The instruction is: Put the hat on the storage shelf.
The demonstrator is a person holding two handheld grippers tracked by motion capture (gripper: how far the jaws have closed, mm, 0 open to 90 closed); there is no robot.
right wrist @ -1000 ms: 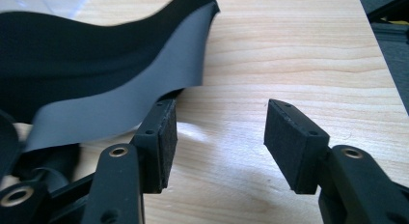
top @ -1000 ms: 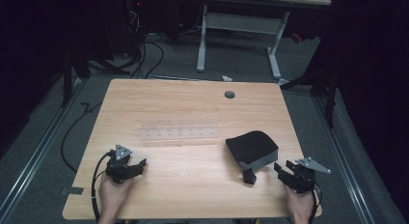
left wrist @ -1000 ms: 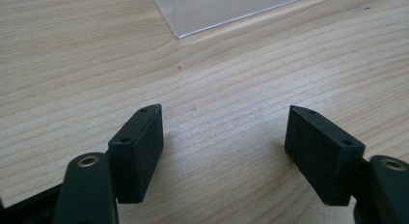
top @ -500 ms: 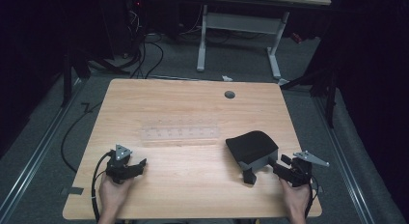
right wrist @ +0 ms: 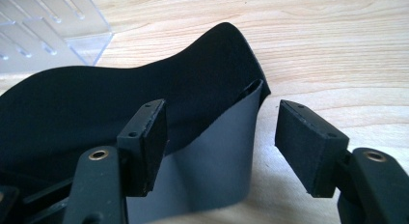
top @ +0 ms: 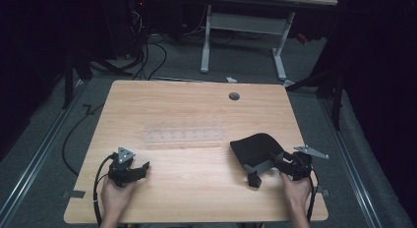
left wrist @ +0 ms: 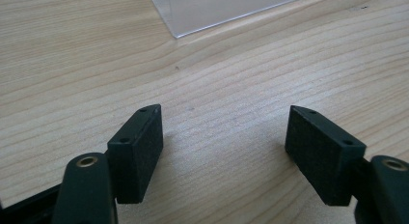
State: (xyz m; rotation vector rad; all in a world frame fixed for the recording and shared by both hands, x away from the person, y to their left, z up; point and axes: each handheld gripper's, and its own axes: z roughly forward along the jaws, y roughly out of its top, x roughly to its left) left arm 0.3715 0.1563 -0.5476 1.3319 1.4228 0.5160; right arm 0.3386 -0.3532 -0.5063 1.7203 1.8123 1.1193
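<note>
The pouch [top: 255, 148], a soft black thing with a grey strap [right wrist: 212, 171], lies on the table [top: 196, 110] toward the person's right, and the work in hand looks barely begun. The right gripper [top: 281, 162] has just been opening its jaws and they now stand wide apart. In the right gripper view the strap's edge rises between the pads without either pad pressing on it, so nothing is held yet. The strap folds down from the pouch's near edge, and in the high view it ends in a small black piece [top: 253, 180] resting on the wood just nearer the person than the pouch.

The left gripper [top: 142, 170] rests on the table well to the left of the pouch, jaws wide open with only bare wood between them in its own view.

A clear plastic rack [top: 184, 136] lies flat just left of the pouch and a little farther from the person; its slotted corner shows beyond the pouch in the right gripper view. A round grommet [top: 234, 96] sits in the table beyond the pouch, near the far edge.

My judgement: the pouch lies untouched and unlifted, and the first grasp on the strap is yet to be made. Everything after that grasp remains to do, and what part the rack plays I cannot tell.

No brand, label or writing can be read on the pouch, rack or grippers.
</note>
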